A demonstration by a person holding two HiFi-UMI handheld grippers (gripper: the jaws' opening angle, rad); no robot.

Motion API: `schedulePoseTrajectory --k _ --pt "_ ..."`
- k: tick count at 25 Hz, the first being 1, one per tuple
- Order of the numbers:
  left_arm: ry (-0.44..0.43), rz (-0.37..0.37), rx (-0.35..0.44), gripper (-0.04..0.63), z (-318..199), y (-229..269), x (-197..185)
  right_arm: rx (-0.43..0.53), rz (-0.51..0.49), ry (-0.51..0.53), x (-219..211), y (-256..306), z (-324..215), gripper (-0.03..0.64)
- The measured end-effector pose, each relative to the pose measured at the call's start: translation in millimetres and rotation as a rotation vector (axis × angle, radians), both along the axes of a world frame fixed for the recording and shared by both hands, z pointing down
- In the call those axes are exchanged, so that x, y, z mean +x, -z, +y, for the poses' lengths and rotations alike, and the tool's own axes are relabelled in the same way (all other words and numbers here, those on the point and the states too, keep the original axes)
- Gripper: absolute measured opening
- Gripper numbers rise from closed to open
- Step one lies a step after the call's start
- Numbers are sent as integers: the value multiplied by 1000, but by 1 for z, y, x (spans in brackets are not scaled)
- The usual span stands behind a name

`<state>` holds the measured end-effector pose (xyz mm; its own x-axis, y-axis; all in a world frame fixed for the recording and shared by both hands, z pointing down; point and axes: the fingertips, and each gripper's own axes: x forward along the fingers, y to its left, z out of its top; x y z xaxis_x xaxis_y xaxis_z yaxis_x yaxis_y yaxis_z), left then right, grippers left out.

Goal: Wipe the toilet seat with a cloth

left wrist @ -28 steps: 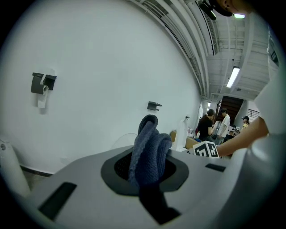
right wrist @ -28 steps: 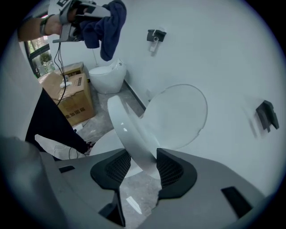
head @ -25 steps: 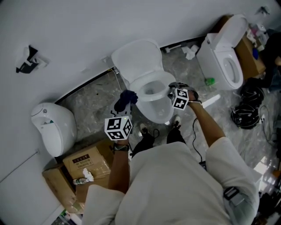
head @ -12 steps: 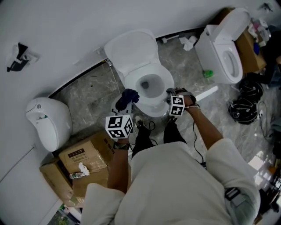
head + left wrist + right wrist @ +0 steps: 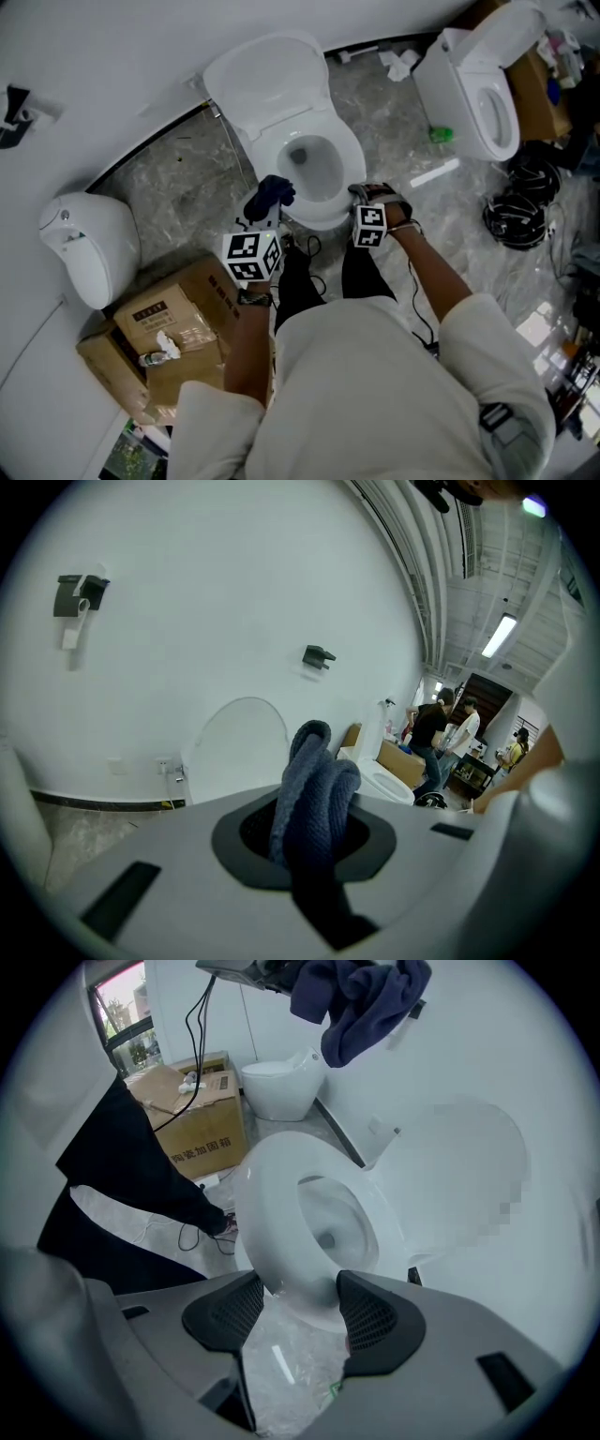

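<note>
A white toilet stands in the middle of the head view, its lid [image 5: 267, 80] raised against the wall and its seat [image 5: 349, 164] down over the bowl. My left gripper [image 5: 265, 211] hovers by the seat's front left edge, shut on a dark blue cloth [image 5: 270, 194] [image 5: 314, 780] that bunches up out of its jaws. My right gripper [image 5: 364, 194] [image 5: 295, 1312] points steeply down at the seat's front right. Its jaws have just been opening, and the seat's front rim [image 5: 281, 1241] lies between the pads without being pressed.
A second toilet [image 5: 478, 94] stands at the upper right, with a coil of black cable [image 5: 516, 225] below it. A white rounded unit [image 5: 80, 248] and cardboard boxes [image 5: 178, 323] lie to the left. The person's legs [image 5: 323, 277] are right in front of the bowl.
Both grippers have sunk toward the front of the seat. The right gripper slid from the seat's right side to its front right edge. The cloth stays in the left gripper.
</note>
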<state>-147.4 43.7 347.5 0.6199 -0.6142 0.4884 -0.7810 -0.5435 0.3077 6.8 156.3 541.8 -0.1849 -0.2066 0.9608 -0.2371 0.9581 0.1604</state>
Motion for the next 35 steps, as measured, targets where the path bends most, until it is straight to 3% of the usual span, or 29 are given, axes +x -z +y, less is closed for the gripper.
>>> schedulePoseTrajectory --k 6,11,18,27,35 --pt "-8 -11 -56 44 5 -32 10 -64 -15 30 2 -18 16 281" --pt "-18 -23 -89 44 4 -58 19 -227 -71 29 1 -36 34 282" --pt "-48 -44 -96 44 -5 -81 31 -369 -57 -15 3 -69 51 268" --pt "-81 -57 -137 44 5 -112 41 -376 -46 -115 1 -121 67 268" --pt "-91 -77 -176 44 14 -151 45 -424 -92 -286 5 -169 69 237"
